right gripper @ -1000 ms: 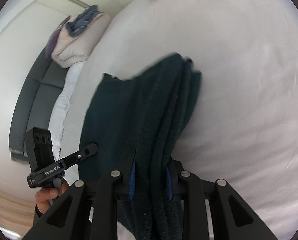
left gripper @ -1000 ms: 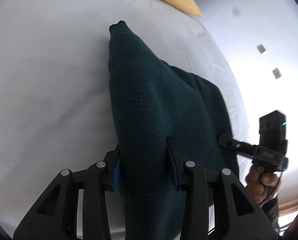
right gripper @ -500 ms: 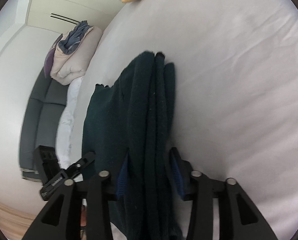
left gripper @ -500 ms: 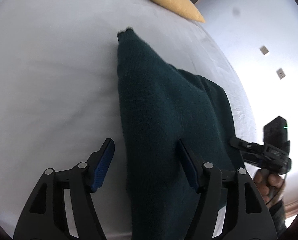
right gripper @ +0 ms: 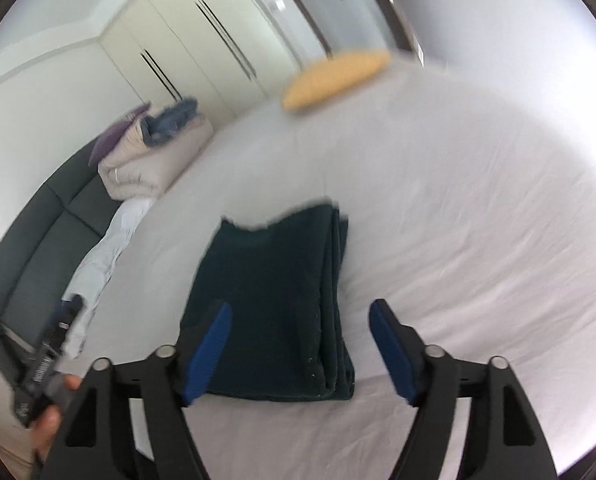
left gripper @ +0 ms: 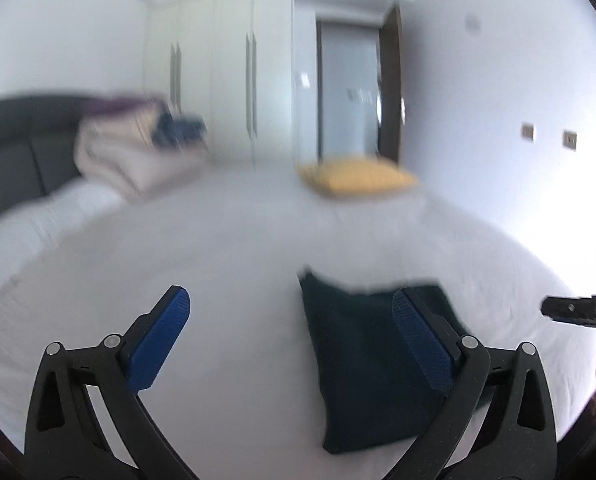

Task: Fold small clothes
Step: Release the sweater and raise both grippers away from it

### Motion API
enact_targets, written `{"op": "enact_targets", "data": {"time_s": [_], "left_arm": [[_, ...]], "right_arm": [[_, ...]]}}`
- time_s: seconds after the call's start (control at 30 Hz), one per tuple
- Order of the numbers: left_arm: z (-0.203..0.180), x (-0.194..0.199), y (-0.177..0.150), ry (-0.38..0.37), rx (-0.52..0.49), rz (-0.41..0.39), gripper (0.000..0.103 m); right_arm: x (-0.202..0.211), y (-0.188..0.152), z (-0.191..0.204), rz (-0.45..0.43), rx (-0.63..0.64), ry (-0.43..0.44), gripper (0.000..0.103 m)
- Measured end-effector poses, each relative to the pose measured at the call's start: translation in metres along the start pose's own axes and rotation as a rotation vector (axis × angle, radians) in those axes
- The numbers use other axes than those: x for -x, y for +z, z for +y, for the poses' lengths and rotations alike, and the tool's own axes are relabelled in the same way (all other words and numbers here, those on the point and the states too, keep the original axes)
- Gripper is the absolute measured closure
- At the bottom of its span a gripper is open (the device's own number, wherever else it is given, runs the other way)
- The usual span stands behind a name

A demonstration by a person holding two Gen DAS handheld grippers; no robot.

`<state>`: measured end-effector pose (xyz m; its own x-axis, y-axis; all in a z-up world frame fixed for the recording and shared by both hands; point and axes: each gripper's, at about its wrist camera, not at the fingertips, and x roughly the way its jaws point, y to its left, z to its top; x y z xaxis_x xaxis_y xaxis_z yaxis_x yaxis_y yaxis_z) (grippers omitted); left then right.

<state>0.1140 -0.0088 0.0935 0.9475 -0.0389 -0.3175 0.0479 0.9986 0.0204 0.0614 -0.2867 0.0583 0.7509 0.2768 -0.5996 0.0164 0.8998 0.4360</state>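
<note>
A dark green knit sweater (right gripper: 274, 304) lies folded in a flat rectangle on the white bed sheet (right gripper: 458, 220); it also shows in the left wrist view (left gripper: 362, 364). My right gripper (right gripper: 300, 344) is open and empty, raised above the sweater's near edge. My left gripper (left gripper: 294, 340) is open and empty, raised over the sheet with its right finger over the sweater. The right gripper's tip shows at the right edge of the left wrist view (left gripper: 578, 314). The left gripper shows at the lower left of the right wrist view (right gripper: 46, 360).
A yellow cushion (left gripper: 358, 176) lies at the far end of the bed. A pile of folded bedding (right gripper: 154, 156) sits on a dark grey sofa (right gripper: 38, 248) to the left. White wardrobes (left gripper: 234, 84) and a door stand behind.
Both grippers have opened, let go of the sweater and pulled back and up. The sweater now lies folded on the sheet.
</note>
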Motion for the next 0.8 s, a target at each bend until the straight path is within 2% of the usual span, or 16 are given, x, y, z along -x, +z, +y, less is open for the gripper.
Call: {"op": "enact_targets", "data": {"time_s": [0.03, 0.13, 0.2, 0.37, 0.5, 0.6, 0.67, 0.73, 0.8], "left_arm": [[-0.001, 0.017, 0.006, 0.023, -0.011, -0.056, 0.000], [-0.003, 0.056, 0.018, 0.041, -0.042, -0.153, 0.000], [-0.005, 0.073, 0.023, 0.051, -0.046, -0.181, 0.000], [-0.013, 0.099, 0.036, 0.048, -0.082, -0.058, 0.000], [-0.017, 0.131, 0.040, 0.037, -0.077, -0.068, 0.000], [-0.018, 0.129, 0.042, 0.043, -0.054, -0.021, 0.000], [-0.021, 0.123, 0.039, 0.055, -0.040, 0.007, 0.000], [-0.018, 0.106, 0.036, 0.061, -0.027, 0.065, 0.000], [-0.015, 0.091, 0.025, 0.043, 0.004, 0.142, 0.000]], "right_arm": [[0.015, -0.001, 0.010, -0.056, 0.030, -0.018, 0.015], [0.052, -0.004, 0.035, -0.206, 0.121, -0.060, 0.000], [0.074, -0.007, 0.053, -0.291, 0.195, -0.072, 0.000], [0.108, -0.008, 0.089, -0.384, 0.313, -0.068, 0.000], [0.140, -0.007, 0.109, -0.449, 0.364, -0.061, 0.000], [0.157, -0.006, 0.121, -0.487, 0.380, -0.079, 0.000], [0.160, -0.008, 0.127, -0.487, 0.396, -0.103, 0.000], [0.155, -0.010, 0.128, -0.453, 0.396, -0.162, 0.000], [0.144, -0.012, 0.121, -0.398, 0.372, -0.178, 0.000]]}}
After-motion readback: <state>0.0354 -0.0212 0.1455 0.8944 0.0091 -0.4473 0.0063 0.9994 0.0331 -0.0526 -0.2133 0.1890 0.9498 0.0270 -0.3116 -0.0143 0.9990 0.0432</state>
